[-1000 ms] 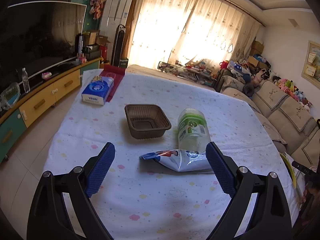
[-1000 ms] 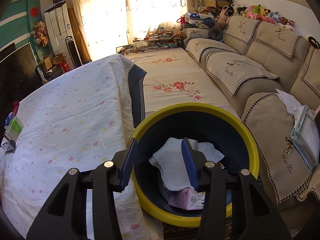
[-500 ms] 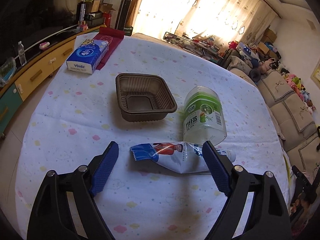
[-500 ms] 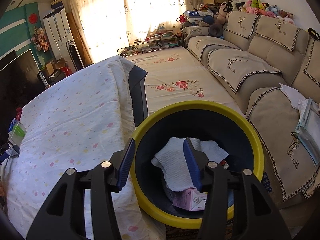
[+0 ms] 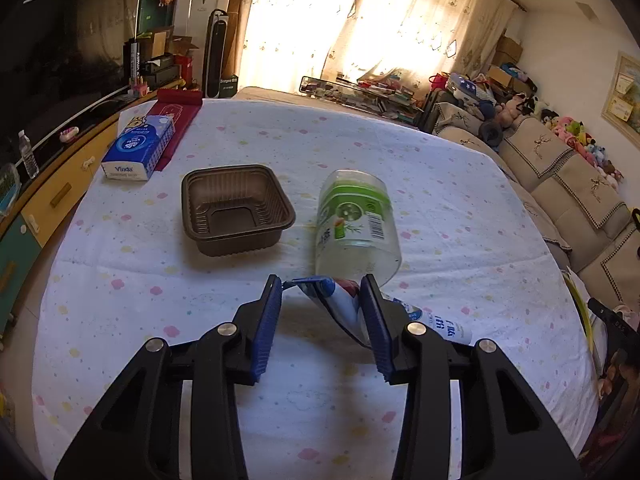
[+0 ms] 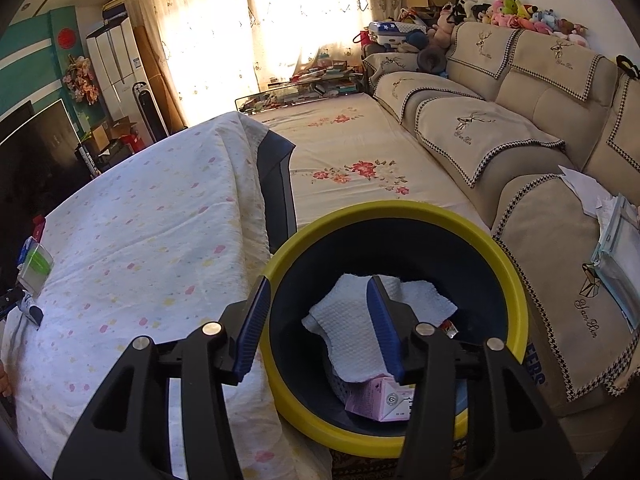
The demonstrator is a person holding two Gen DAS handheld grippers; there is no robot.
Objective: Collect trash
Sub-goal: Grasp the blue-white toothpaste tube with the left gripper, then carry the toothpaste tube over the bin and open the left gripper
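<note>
The bin (image 6: 400, 216) with the yellow rim holds one white paper towel (image 6: 352, 320) and one pink carton (image 6: 380, 400). The right gripper (image 6: 320, 320) hangs over it, jaws apart and holding nothing. On the table (image 5: 460, 208) stands one brown tray (image 5: 236, 208), empty. Right of it lies one bottle (image 5: 356, 224) on its side, long axis running near to far. One wrapper (image 5: 340, 300) lies just near the bottle, long axis left to right. The left gripper (image 5: 322, 308) has just been closing around the wrapper's left end; both pads touch it.
</note>
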